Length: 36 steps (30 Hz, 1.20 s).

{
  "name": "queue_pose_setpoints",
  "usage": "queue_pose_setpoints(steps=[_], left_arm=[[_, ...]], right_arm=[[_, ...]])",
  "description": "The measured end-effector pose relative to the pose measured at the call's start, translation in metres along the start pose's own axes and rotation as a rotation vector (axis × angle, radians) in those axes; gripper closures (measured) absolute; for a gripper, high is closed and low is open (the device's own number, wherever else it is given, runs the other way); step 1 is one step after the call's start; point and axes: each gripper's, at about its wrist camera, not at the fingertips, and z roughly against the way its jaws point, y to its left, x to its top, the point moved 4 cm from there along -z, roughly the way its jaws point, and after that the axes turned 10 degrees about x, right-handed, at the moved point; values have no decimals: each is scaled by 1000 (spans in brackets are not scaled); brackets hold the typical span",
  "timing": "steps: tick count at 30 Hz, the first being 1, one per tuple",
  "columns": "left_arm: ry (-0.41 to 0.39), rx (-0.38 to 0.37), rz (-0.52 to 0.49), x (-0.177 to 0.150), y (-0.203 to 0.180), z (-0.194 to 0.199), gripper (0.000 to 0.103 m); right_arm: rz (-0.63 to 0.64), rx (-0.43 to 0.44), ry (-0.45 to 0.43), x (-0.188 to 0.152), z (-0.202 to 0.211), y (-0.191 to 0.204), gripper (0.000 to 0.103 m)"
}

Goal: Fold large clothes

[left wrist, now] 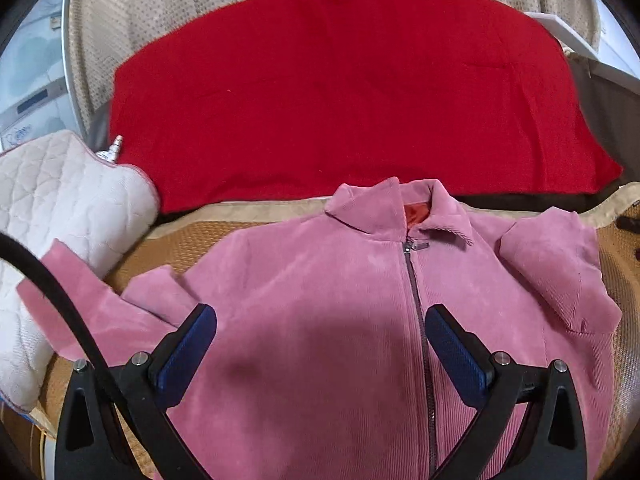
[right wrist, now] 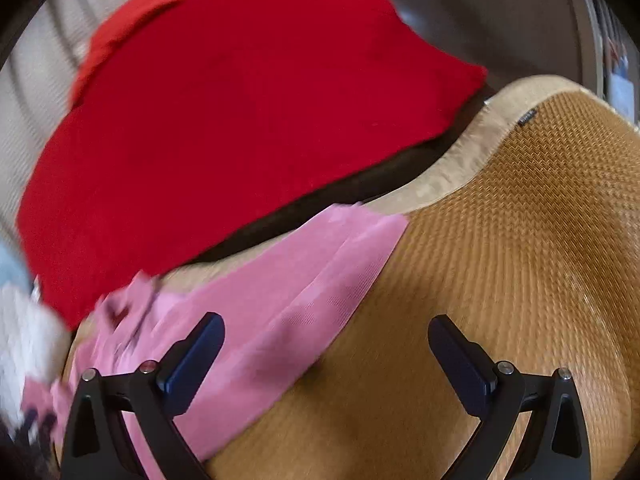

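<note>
Pink corduroy fills the space right under the left gripper (left wrist: 320, 344), whose two blue-padded fingers (left wrist: 188, 352) stand wide apart with nothing between them but the chest of the jacket (left wrist: 312, 300) below. That jacket lies face up and spread flat on a woven tan mat (left wrist: 188, 244). Its zipper (left wrist: 418, 320) is closed up to the collar (left wrist: 384, 208), which points away from the camera and shows a bit of red lining inside. One sleeve (left wrist: 84, 304) reaches out to the left edge of the mat and lies partly against a white quilted cushion (left wrist: 60, 200). The other sleeve (left wrist: 556, 272) is bent back on itself near the shoulder on the right.

From the right wrist, the picture is blurred. The right gripper (right wrist: 326, 356) is also spread wide and holds nothing. Its left finger (right wrist: 196, 356) is over a pink sleeve (right wrist: 288, 292) that runs slantwise across the mat (right wrist: 520, 240), while its right finger (right wrist: 460, 360) is over bare mat. Whether either finger touches the cloth cannot be told.

Beyond the mat's pale border lies a large red cloth (left wrist: 340, 92), spread over a beige dotted cover (left wrist: 132, 12). A black cable (left wrist: 60, 292) curves across the lower left of the left wrist view.
</note>
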Motion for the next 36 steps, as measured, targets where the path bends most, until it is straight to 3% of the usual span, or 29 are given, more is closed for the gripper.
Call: queue_pose_setpoints(steps=[8, 11, 12, 14, 15, 18, 23, 29, 32, 36], left_arm=[[-18, 22, -58, 1, -16, -10, 0], [-19, 24, -74, 2, -19, -13, 0], [-18, 23, -74, 3, -20, -15, 0], [-13, 22, -71, 4, -20, -16, 0], [-14, 21, -68, 4, -18, -16, 0], [-18, 26, -54, 6, -15, -15, 0], [-28, 44, -8, 10, 2, -11, 0], [-28, 25, 70, 15, 25, -3, 0], [-29, 13, 93, 15, 36, 2, 0], [-41, -4, 113, 11, 55, 10, 0]], right_arm=[[-65, -77, 29, 51, -74, -45, 11], [-68, -102, 99, 53, -102, -55, 28], [-75, -100, 134, 49, -112, -57, 41], [-24, -122, 106, 48, -114, -51, 53], [-3, -107, 118, 48, -117, -46, 77], [-19, -59, 115, 47, -113, -40, 94], [-1, 71, 49, 49, -78, -4, 98], [79, 287, 3, 39, -20, 81, 98], [104, 402, 33, 18, -6, 122, 98], [101, 553, 161, -34, -18, 167, 98]])
